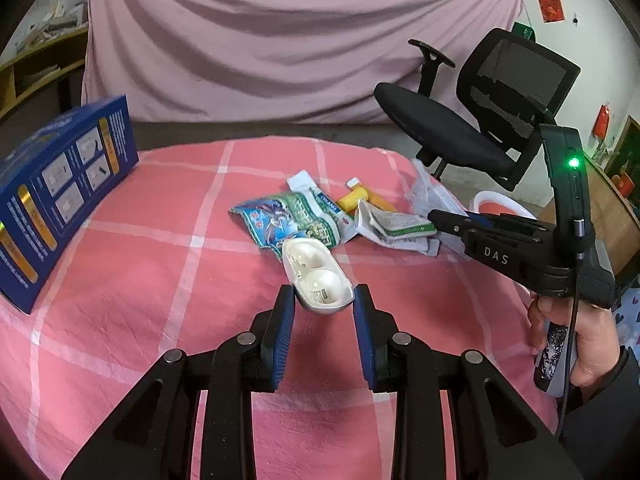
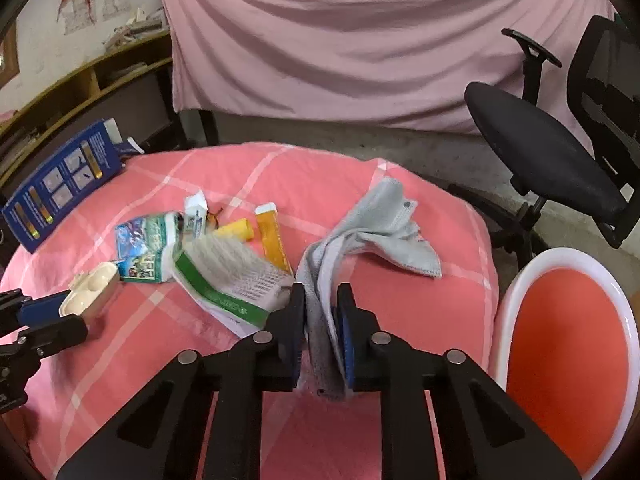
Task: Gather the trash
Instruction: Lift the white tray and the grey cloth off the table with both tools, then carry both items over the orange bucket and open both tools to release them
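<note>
Grey cloth (image 2: pixel 362 240) is pinched between the blue pads of the right hand-held gripper (image 2: pixel 322 300), whose jaws stand narrow around a bunched fold; the rest of the cloth trails away from the pads across the pink checked cover (image 2: pixel 280 172) toward its far right corner. The left hand-held gripper (image 1: pixel 324 300) stands at middling width, its two pads on either side of the near end of a white plastic shell tray (image 1: pixel 316 276); whether the pads press it or only flank it cannot be told. The tray has two rounded hollows, and the nearer one shows a small label.

Beyond the tray, about the middle of the cover, lies a heap of trash: a blue-and-green printed wrapper (image 1: pixel 280 216), a white packet with green print (image 1: pixel 394 226) just to its right, a yellow tube (image 2: pixel 238 230) and an orange sachet (image 2: pixel 272 240) behind them.

At the cover's left edge a blue carton (image 1: pixel 60 196) stands tilted. Off the right edge sits a round basin (image 2: pixel 568 344) with a white rim and red inside, showing no contents. A black office chair (image 1: pixel 492 120) stands past the far right corner, before a pink drape (image 1: pixel 300 40).
</note>
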Tool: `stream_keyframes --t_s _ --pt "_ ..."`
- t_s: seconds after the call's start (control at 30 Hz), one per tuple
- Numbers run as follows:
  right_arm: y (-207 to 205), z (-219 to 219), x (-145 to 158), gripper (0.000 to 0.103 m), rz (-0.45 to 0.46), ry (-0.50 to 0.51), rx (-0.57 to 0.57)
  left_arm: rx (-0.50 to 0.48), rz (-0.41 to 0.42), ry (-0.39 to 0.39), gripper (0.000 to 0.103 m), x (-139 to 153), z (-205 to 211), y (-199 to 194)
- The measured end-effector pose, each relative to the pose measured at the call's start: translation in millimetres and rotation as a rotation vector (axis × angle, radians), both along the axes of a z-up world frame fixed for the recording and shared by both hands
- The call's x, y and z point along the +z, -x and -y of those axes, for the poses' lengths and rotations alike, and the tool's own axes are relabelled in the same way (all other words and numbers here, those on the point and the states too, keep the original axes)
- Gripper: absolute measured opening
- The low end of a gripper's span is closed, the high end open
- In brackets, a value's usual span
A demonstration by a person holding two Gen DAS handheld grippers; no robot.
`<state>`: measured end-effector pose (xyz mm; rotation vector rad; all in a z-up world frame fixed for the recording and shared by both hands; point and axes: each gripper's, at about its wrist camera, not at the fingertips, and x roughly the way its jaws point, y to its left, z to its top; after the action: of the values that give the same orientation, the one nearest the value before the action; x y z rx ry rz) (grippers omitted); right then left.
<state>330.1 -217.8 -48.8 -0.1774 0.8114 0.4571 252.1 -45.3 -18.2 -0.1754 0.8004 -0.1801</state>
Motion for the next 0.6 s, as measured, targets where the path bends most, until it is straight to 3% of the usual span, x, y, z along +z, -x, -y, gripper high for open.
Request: stream_keyframes --t_s 0.2,0.47,0.6 --pt "22 10 20 0.008 0.137 -0.068 0.002 0.016 0.085 -0.037 0.025 12 4 15" --pt "87 27 60 0.008 0.556 -0.119 0.045 0.06 0.291 -0.033 0.025 46 18 32" --pt "109 41 78 0.008 0.703 -0.162 0.015 0.038 0.427 -0.044 0.025 71 35 41"
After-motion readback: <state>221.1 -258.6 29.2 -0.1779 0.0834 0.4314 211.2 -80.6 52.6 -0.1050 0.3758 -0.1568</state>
